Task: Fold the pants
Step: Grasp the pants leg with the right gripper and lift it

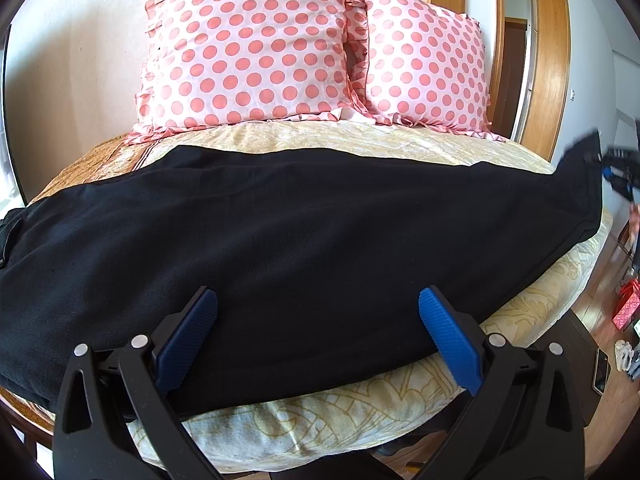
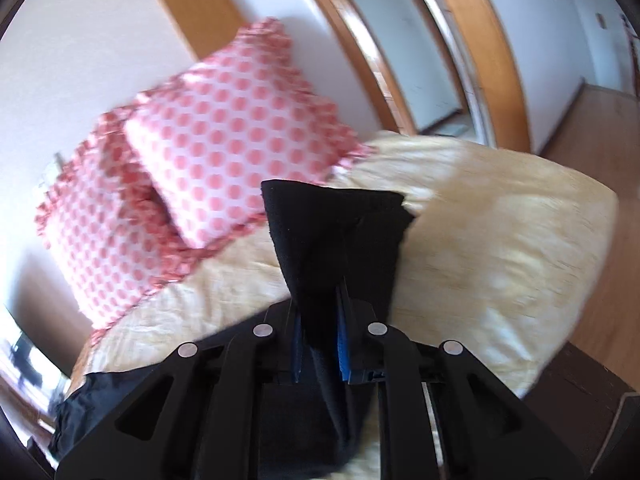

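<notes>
Black pants (image 1: 288,240) lie stretched across the bed from left to right. My left gripper (image 1: 318,304) is open, its blue pads hovering over the near edge of the pants. My right gripper (image 2: 320,320) is shut on one end of the pants (image 2: 336,232), and the cloth sticks up between its blue pads. That gripper also shows in the left wrist view (image 1: 618,170), at the far right, lifting the pants' end off the bed. The right wrist view is blurred.
The bed has a pale yellow patterned cover (image 1: 320,420). Two pink polka-dot pillows (image 1: 256,48) lean against the wall at the head. Wooden door frames (image 1: 548,72) stand at the right. A red bag (image 1: 626,308) and small items lie on the wooden floor.
</notes>
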Demonstrator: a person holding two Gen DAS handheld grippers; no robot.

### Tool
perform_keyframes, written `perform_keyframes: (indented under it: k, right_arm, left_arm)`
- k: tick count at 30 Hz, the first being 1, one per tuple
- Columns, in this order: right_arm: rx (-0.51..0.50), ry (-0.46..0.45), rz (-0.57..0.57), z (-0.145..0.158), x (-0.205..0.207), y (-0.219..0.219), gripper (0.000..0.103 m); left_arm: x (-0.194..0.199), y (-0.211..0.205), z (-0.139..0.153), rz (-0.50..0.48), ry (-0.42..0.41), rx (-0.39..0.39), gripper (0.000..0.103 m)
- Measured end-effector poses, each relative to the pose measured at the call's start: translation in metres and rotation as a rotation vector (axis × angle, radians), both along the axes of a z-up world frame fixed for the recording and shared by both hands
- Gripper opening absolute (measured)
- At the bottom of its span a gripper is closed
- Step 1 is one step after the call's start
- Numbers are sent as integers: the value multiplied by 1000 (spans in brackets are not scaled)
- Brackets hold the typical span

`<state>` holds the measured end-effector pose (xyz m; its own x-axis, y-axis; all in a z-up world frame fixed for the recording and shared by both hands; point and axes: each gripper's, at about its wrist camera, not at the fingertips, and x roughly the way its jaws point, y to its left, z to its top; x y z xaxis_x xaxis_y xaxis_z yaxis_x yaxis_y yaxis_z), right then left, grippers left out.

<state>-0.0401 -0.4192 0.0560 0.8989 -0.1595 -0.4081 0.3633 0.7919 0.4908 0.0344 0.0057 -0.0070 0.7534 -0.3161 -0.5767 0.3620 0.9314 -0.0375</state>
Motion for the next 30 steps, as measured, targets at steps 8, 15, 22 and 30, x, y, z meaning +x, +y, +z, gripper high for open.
perform_keyframes:
  k: [8,15,22,30]
  right_arm:
    - [-71,-153,499,44,73,151,14]
    - [-160,48,897,-15,118,305,14]
    - [-39,38,874,-28,124,311,14]
    - [-195,153,984,-38,130,357,14]
  left_arm:
    - [-3,15,12,26,18,-92,101]
    - [-13,54,37,159,-50,-128,101]
    - [-14,85,42,261,-55,-128,101]
    - [-16,94,45,291,-67,-132,101]
